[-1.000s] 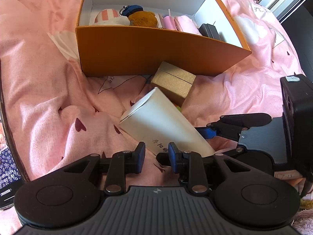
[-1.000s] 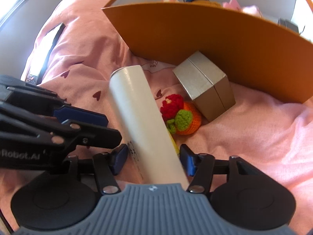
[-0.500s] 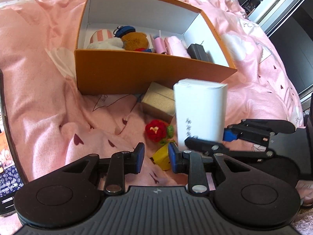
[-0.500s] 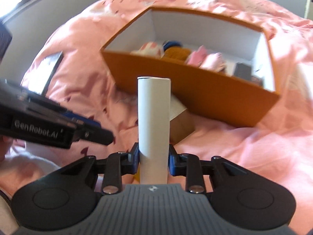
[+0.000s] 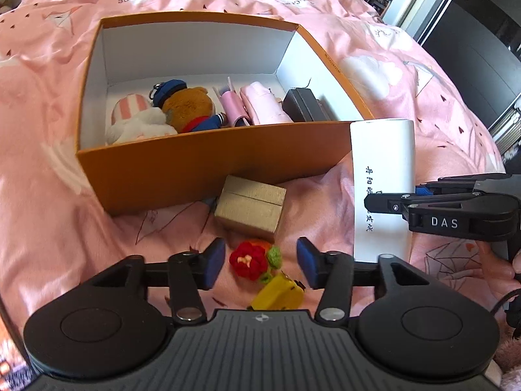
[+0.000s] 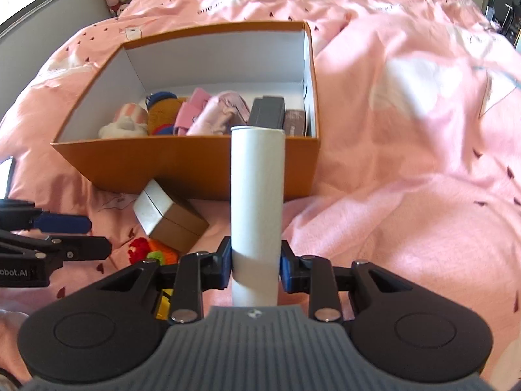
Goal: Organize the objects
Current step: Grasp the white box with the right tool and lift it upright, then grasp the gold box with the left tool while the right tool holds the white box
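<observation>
Right tool (image 6: 256, 268) (marked "DAS") pinching white tube (image 6: 257, 202); left tool (image 5: 260, 262) just spread, empty.

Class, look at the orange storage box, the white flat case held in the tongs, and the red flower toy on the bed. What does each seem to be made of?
Orange storage box: probably matte cardboard; thin, stiff walls, white inside.
White flat case: smooth and matte, printed characters; card or plastic, unclear.
Red flower toy: crocheted yarn; visible looped stitches.

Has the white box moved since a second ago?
Yes. The white box, clamped in the right claw, rose off the blanket to stand upright before the orange box.
</observation>
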The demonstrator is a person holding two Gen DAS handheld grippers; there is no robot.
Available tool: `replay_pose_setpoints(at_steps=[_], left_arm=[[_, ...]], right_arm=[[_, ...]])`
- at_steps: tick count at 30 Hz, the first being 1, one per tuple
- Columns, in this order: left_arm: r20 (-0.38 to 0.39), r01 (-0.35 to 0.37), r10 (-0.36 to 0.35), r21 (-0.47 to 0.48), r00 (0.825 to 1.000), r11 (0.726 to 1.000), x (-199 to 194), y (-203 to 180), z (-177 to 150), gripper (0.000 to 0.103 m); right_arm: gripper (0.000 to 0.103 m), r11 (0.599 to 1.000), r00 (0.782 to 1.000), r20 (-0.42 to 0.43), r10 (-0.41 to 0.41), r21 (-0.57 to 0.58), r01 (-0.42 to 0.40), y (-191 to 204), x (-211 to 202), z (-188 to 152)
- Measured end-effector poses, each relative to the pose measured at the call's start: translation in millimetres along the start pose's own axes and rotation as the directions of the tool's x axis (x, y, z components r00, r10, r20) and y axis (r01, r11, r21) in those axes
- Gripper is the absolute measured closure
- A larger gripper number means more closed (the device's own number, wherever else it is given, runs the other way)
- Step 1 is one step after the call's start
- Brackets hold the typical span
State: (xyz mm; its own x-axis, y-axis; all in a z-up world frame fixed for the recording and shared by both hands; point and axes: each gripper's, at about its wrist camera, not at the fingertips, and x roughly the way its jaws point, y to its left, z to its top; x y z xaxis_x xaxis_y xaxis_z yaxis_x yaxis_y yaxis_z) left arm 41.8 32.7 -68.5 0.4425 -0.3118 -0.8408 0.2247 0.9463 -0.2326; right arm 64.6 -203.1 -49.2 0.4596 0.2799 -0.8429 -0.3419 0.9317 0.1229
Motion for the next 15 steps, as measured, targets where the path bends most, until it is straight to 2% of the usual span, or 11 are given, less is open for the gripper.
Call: replay_pose_setpoints(at_steps=[1, 3, 9, 15], left_arm=[[-0.002, -0.003, 0.004, 0.016, 1.0, 1.0, 4.7, 0.0, 2.0, 0.036], [-0.006, -0.031, 0.032, 0.055, 0.999, 0.998, 13.8, -1.8, 5.5, 0.035], [-0.009, -0.035, 0.037, 0.163, 0.999, 0.986, 38.6, -8.0, 14.8, 0.027], [-0.048, -0.026, 0.033, 0.14, 0.998, 0.99, 58.9, -0.5, 21.8, 0.025]], right_arm=[[0.073, 1.0, 1.0, -0.008, 0.002, 0.007, -0.002, -1.6, 2.8, -1.3], [0.073, 1.0, 1.0, -0.02, 0.015, 0.024, -0.015, -6.2, 6.3, -2.5], [0.072, 0.996, 0.998, -0.039, 0.058, 0.072, -0.055, -19.1, 11.3, -5.5], [0.069, 0.995, 0.997, -0.04, 0.067, 0.072, -0.064, -23.3, 11.9, -5.4]])
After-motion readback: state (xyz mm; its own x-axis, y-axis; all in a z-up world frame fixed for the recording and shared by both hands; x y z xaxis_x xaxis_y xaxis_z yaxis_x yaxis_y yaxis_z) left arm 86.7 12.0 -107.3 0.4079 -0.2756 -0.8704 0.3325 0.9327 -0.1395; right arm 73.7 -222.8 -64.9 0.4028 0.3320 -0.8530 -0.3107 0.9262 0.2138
